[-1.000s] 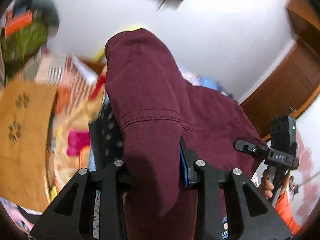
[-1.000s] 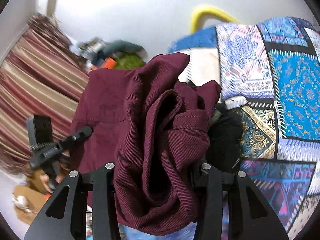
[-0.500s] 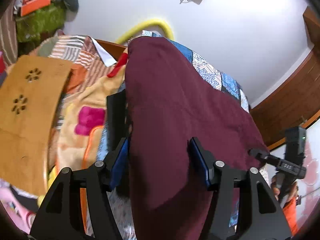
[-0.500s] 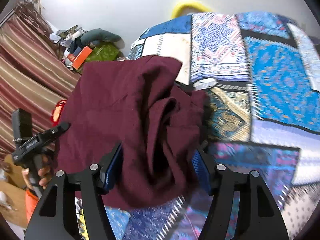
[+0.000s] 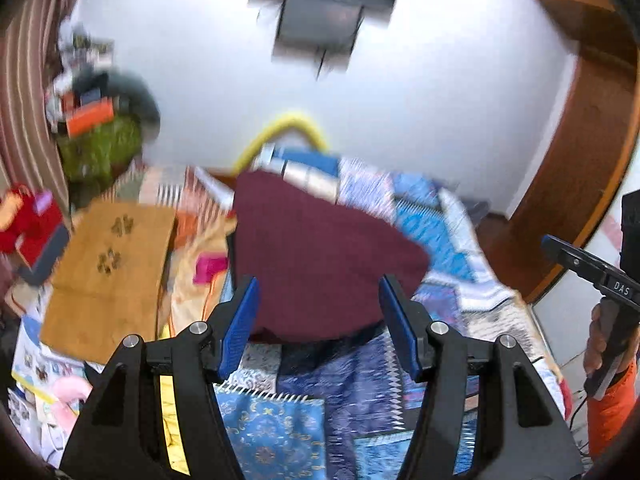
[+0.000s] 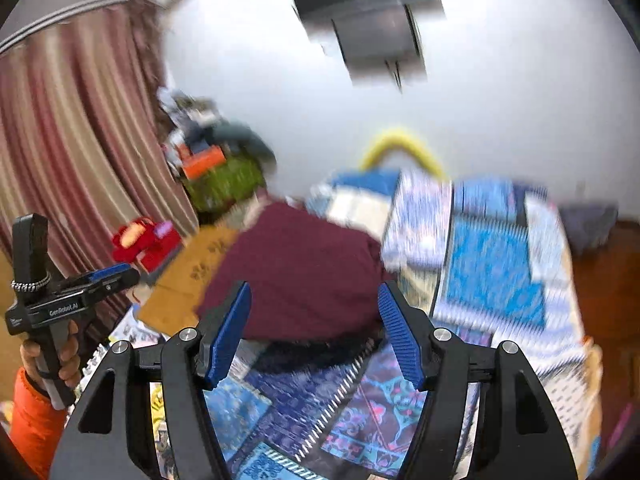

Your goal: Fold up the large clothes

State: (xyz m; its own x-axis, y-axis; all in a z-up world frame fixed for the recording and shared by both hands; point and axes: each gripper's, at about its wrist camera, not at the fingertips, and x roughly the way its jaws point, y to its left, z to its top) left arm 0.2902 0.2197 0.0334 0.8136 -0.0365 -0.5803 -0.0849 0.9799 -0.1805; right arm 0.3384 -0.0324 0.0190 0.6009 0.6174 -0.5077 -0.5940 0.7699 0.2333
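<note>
A maroon garment (image 5: 316, 260) lies folded in a mound on the blue patchwork quilt (image 5: 436, 236) of the bed; the right wrist view shows the same maroon garment (image 6: 296, 276). My left gripper (image 5: 320, 328) is open, pulled back above the quilt, with nothing between its blue pads (image 5: 240, 328). My right gripper (image 6: 314, 332) is open too, clear of the cloth. Each view catches the other hand-held gripper at its edge: the right one (image 5: 592, 276) and the left one (image 6: 72, 292), held by a hand in an orange sleeve. Both views are blurred.
A tan laptop table (image 5: 108, 268) lies on the bed left of the garment, beside orange and pink bedding (image 5: 200, 264). A red soft toy (image 5: 28, 216), striped curtains (image 6: 72, 148) and a cluttered green heap (image 6: 224, 184) stand at the left. A wooden door (image 5: 580, 184) is at the right.
Both grippers let go of the maroon garment, opened, and drew back and up. The garment now rests on the bed, farther from both cameras.
</note>
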